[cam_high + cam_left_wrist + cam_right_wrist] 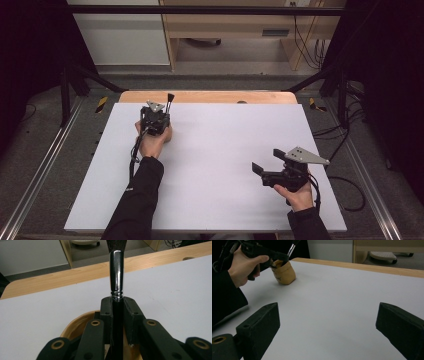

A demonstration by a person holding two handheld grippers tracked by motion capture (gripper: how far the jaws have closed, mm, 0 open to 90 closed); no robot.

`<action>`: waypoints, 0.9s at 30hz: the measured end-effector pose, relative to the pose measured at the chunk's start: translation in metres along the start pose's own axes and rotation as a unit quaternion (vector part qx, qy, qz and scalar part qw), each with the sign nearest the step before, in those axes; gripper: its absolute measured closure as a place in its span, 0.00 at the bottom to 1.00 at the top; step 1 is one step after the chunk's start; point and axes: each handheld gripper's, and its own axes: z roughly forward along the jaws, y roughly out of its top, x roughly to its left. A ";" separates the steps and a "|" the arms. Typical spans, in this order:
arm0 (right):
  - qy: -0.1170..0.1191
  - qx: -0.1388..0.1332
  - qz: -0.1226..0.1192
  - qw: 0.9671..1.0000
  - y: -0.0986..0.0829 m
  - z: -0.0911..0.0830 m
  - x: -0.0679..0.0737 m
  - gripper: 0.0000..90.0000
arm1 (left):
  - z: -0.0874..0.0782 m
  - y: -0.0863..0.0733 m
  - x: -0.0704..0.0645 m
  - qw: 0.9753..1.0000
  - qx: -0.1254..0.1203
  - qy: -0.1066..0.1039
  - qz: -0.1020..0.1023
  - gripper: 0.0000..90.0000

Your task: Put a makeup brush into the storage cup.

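Observation:
My left gripper (164, 116) is at the far left of the white tabletop (220, 145), shut on the black handle of a makeup brush (170, 100). In the left gripper view the jaws (117, 302) clamp the handle just under the silver ferrule (116, 272), and the dark bristles point up and away. Directly under them stands a small tan cup (75, 326); the handle's lower end is hidden by the jaws. The right gripper view shows that cup (284, 272) below the left gripper (283, 257) and the brush (292, 248). My right gripper (267, 161) is open near the front right, with nothing between its jaws (329, 325).
A strip of bare wood (210, 96) runs along the table's far edge. Beyond it are the floor, pale furniture (225, 30) and black frame bars. Cables (345, 185) trail off the right side of the table.

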 end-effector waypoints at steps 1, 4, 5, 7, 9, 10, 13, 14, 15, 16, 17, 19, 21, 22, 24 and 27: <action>0.000 0.000 -0.001 1.000 0.000 0.000 0.000 0.07 | 0.000 0.000 0.000 1.000 0.001 -0.001 -0.002 0.87; 0.001 0.000 -0.001 1.000 0.000 0.000 0.000 0.07 | -0.001 0.000 0.001 1.000 0.003 -0.006 0.001 0.87; 0.000 -0.001 -0.001 1.000 0.000 0.000 0.000 0.07 | -0.001 0.000 0.001 1.000 0.005 -0.007 0.003 0.87; 0.000 0.000 -0.001 1.000 0.000 0.000 0.000 0.07 | -0.002 0.000 0.002 1.000 0.008 -0.010 0.000 0.87; 0.002 0.001 -0.003 1.000 0.000 0.000 0.000 0.07 | -0.002 0.000 0.003 1.000 0.012 -0.010 0.000 0.87; 0.001 0.002 -0.004 1.000 0.000 0.000 0.000 0.07 | -0.003 0.000 0.003 1.000 0.012 -0.011 -0.002 0.87; 0.002 0.001 -0.004 1.000 0.001 0.000 0.001 0.07 | -0.004 0.001 0.002 1.000 0.013 -0.004 -0.002 0.87; 0.002 0.001 -0.004 1.000 0.001 0.000 0.001 0.07 | -0.005 0.001 0.002 1.000 0.010 0.000 -0.001 0.86; 0.002 0.000 -0.003 1.000 0.001 0.000 0.001 0.07 | -0.007 0.002 0.002 1.000 0.008 0.001 -0.002 0.86; 0.002 0.000 -0.003 1.000 0.001 0.000 0.001 0.07 | -0.009 0.003 0.002 1.000 0.003 0.002 -0.003 0.87; 0.002 0.000 -0.003 1.000 0.001 0.000 0.001 0.07 | -0.011 0.003 0.003 1.000 -0.002 0.001 -0.004 0.87; 0.002 0.001 -0.003 1.000 0.001 0.000 0.001 0.07 | -0.016 0.006 0.003 1.000 -0.014 -0.004 -0.008 0.86; 0.003 0.001 -0.003 1.000 0.001 0.000 0.002 0.07 | -0.020 0.008 0.003 1.000 -0.025 -0.005 -0.007 0.83; 0.002 0.001 -0.005 1.000 0.001 0.000 0.002 0.07 | -0.022 0.009 0.004 1.000 -0.029 -0.007 -0.006 0.81; 0.004 0.000 -0.005 1.000 0.001 0.000 0.002 0.07 | -0.025 0.009 0.004 0.999 -0.033 -0.008 -0.006 0.79; 0.004 -0.001 -0.005 1.000 0.001 0.000 0.003 0.07 | -0.027 0.010 0.005 0.999 -0.037 -0.022 -0.013 0.78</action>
